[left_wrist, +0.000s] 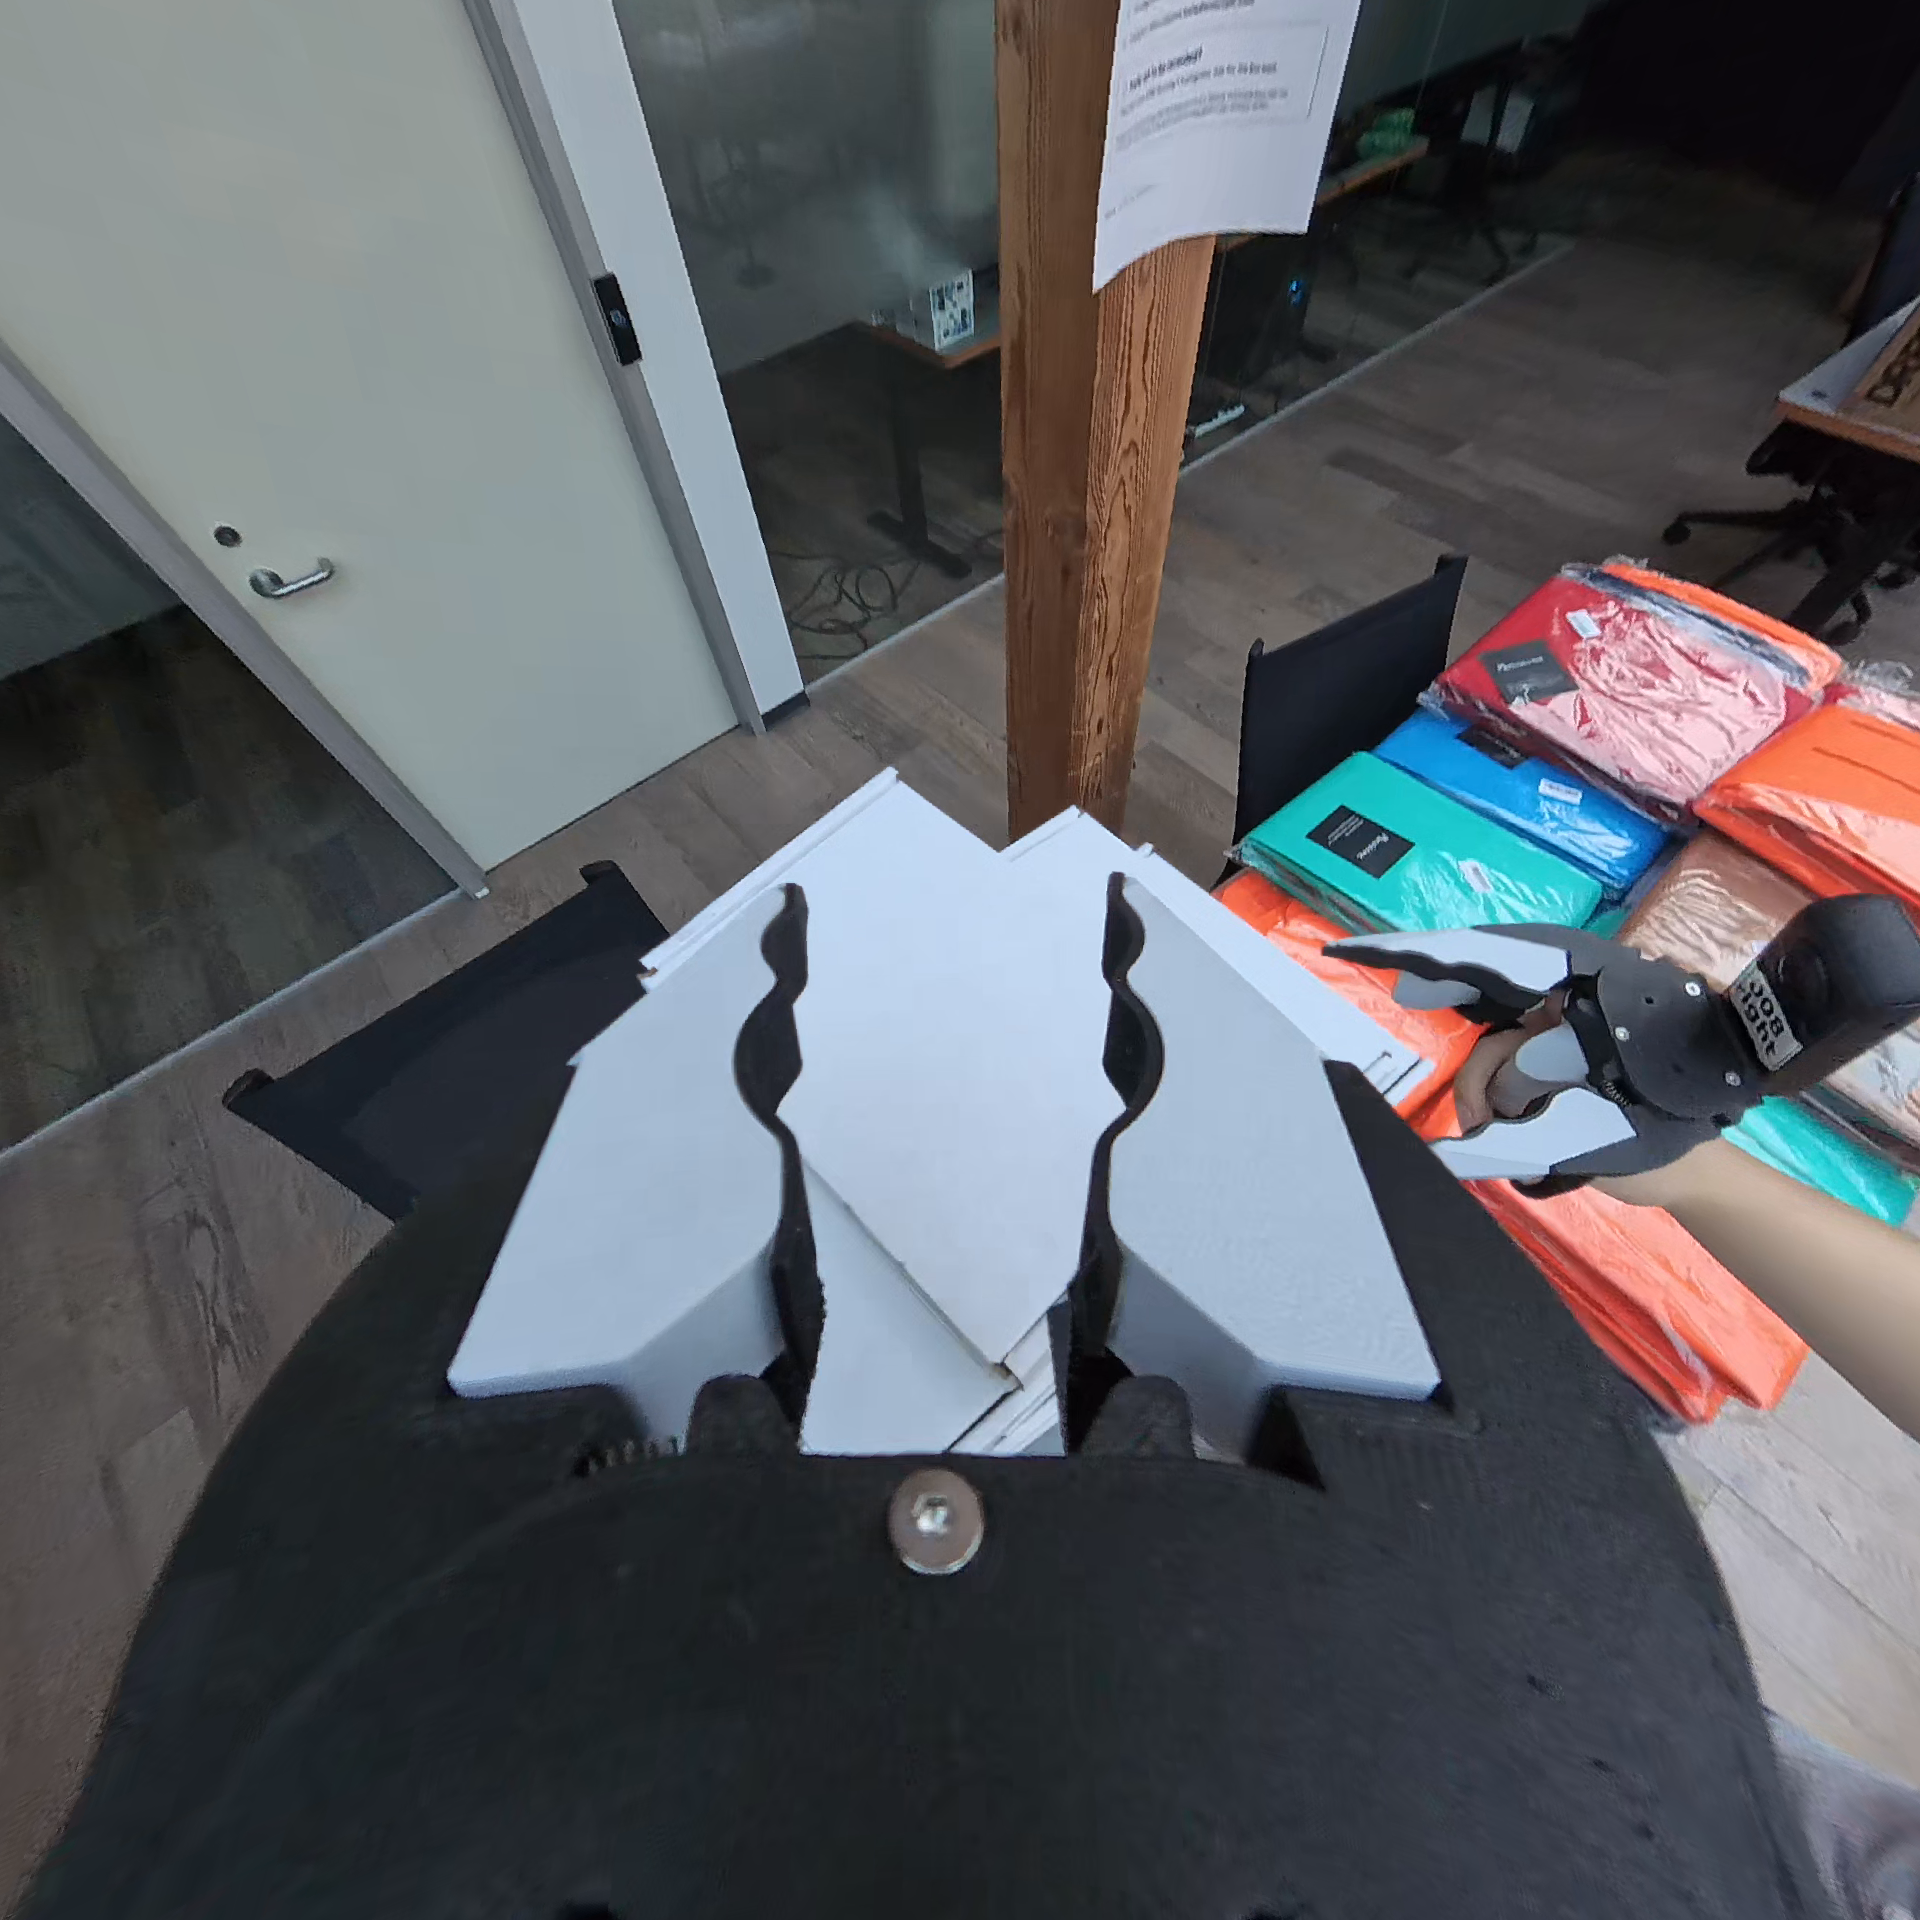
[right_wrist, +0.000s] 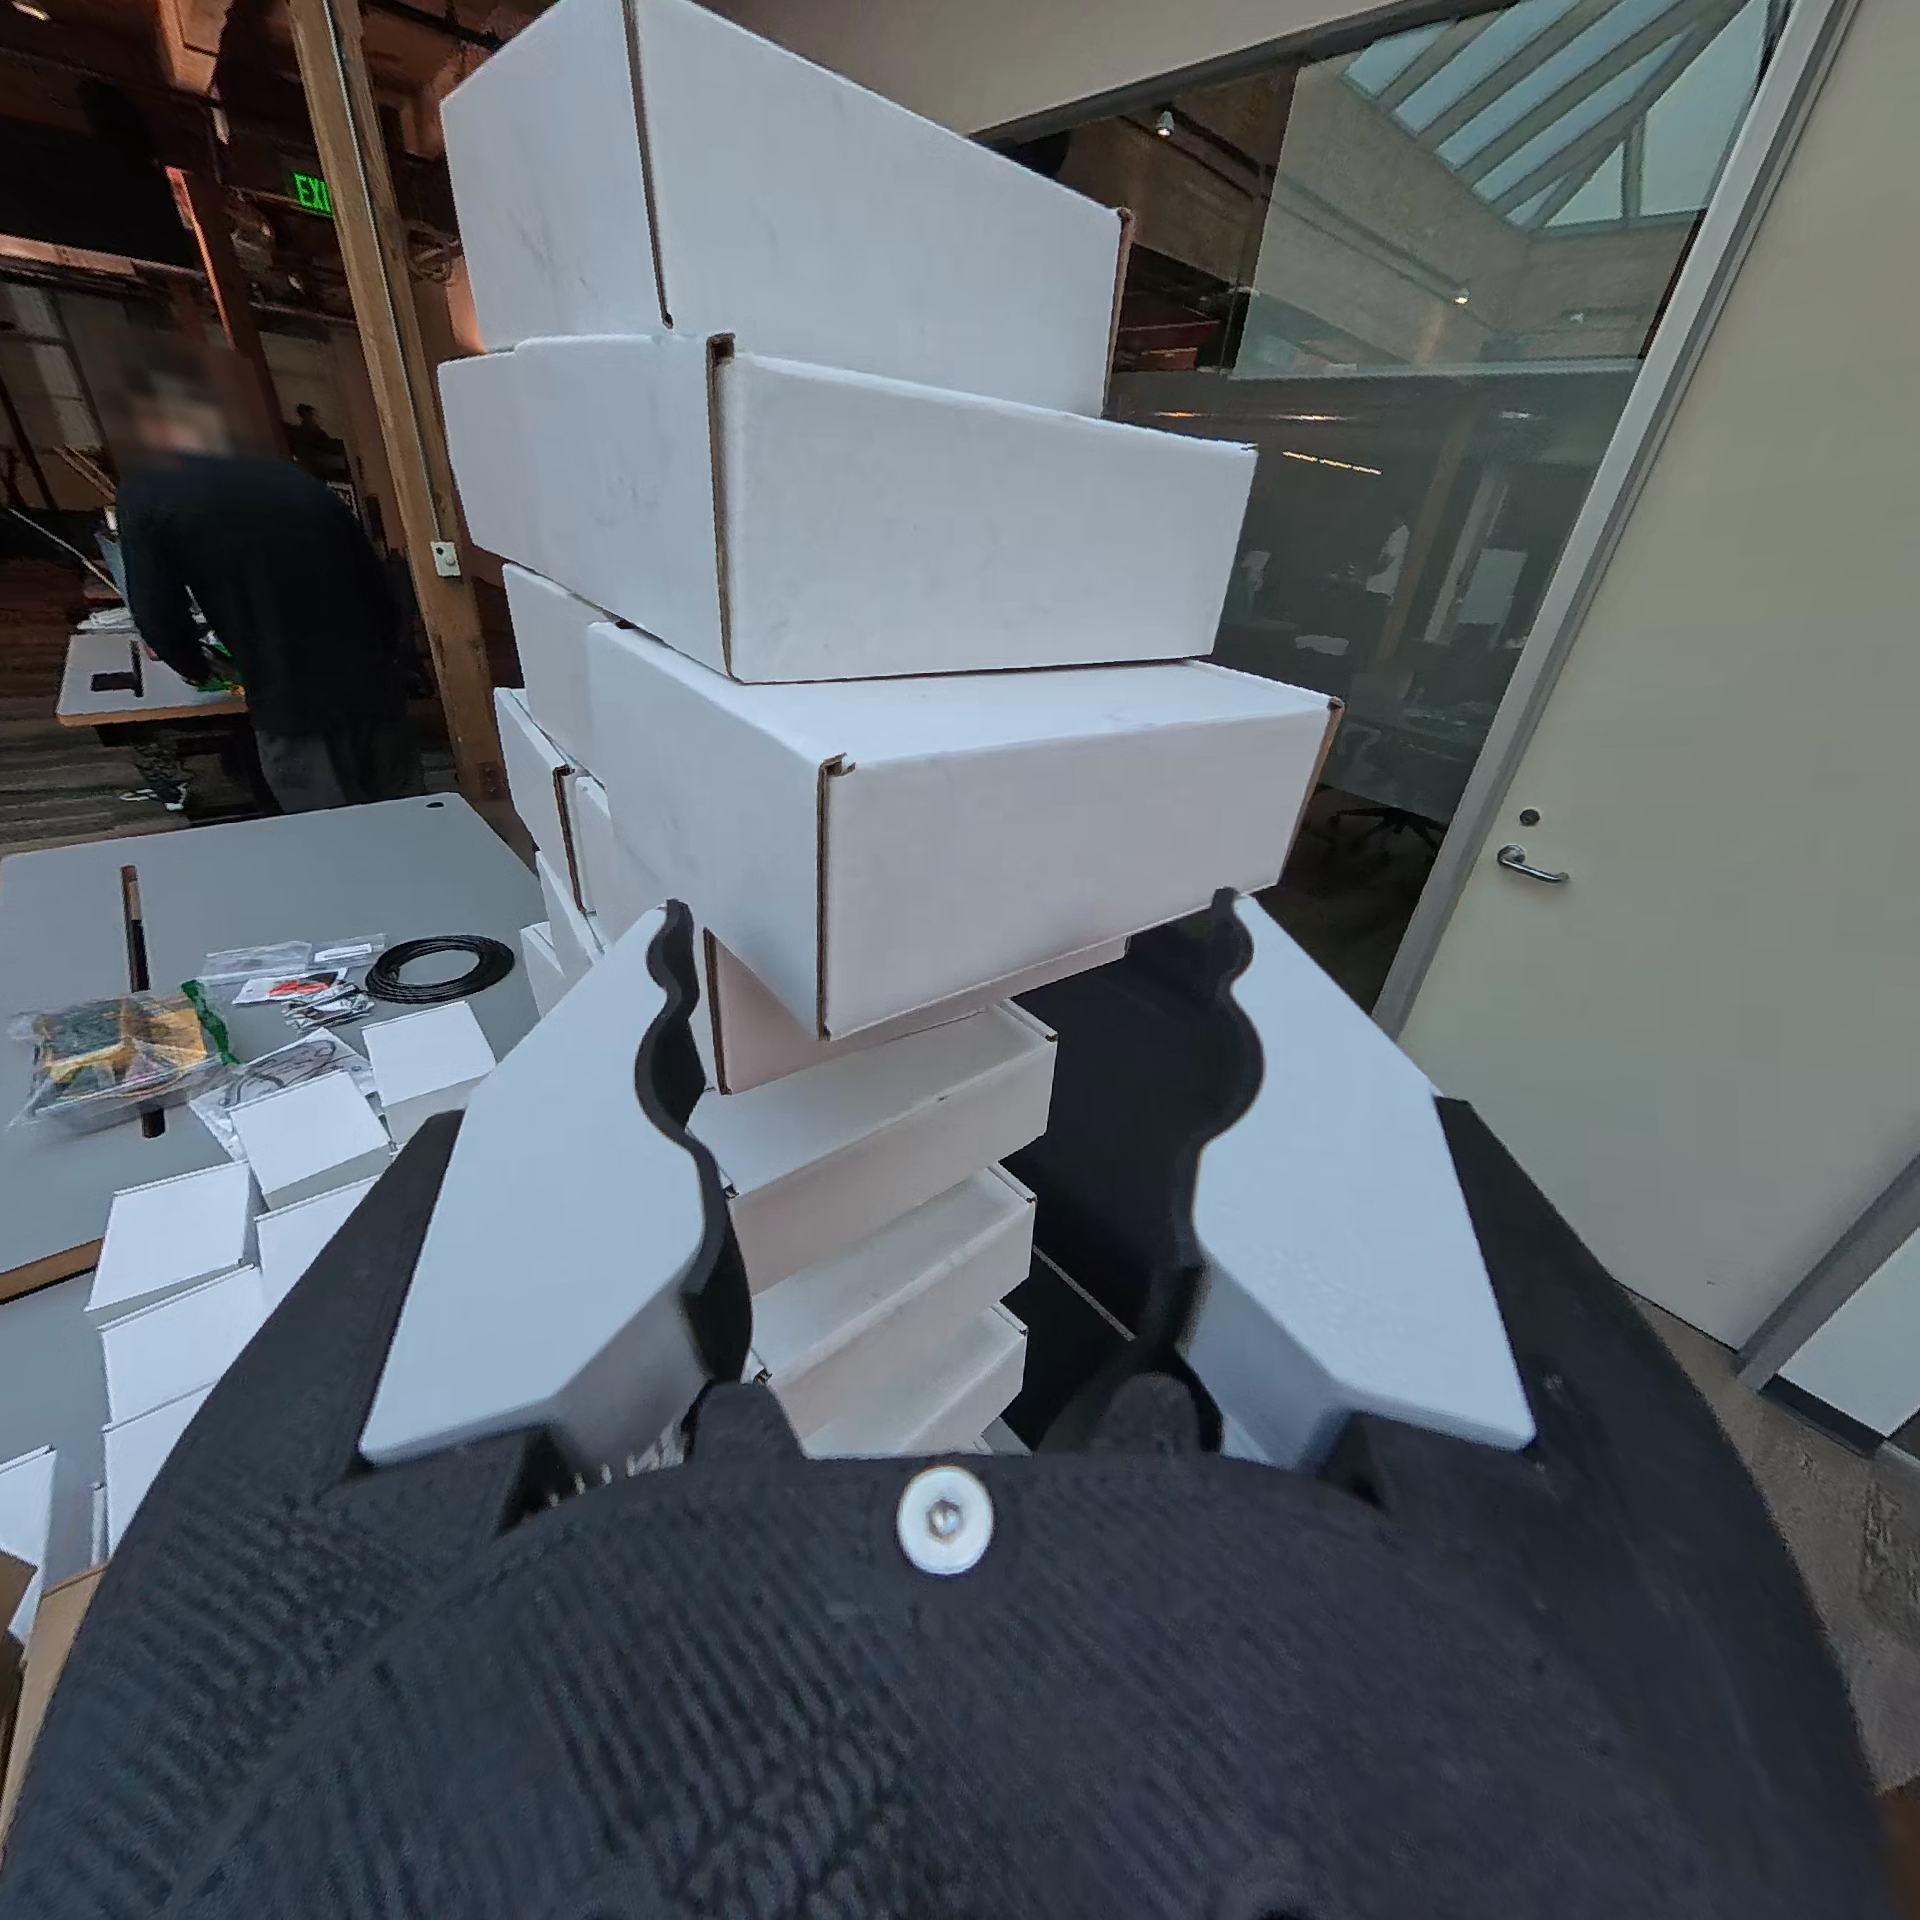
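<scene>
The left tool (left_wrist: 951, 1039) was held open directly above a pile of flat white cardboard sheets (left_wrist: 935, 1049), while the right tool (right_wrist: 951, 1060) was held open just before a tall stack of white boxes (right_wrist: 883, 582), nothing being gripped by either

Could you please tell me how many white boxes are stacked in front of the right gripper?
7 white boxes in the front column: top, second, third, and four lower ones seen between the right gripper's fingers. More behind are partly hidden.
</scene>
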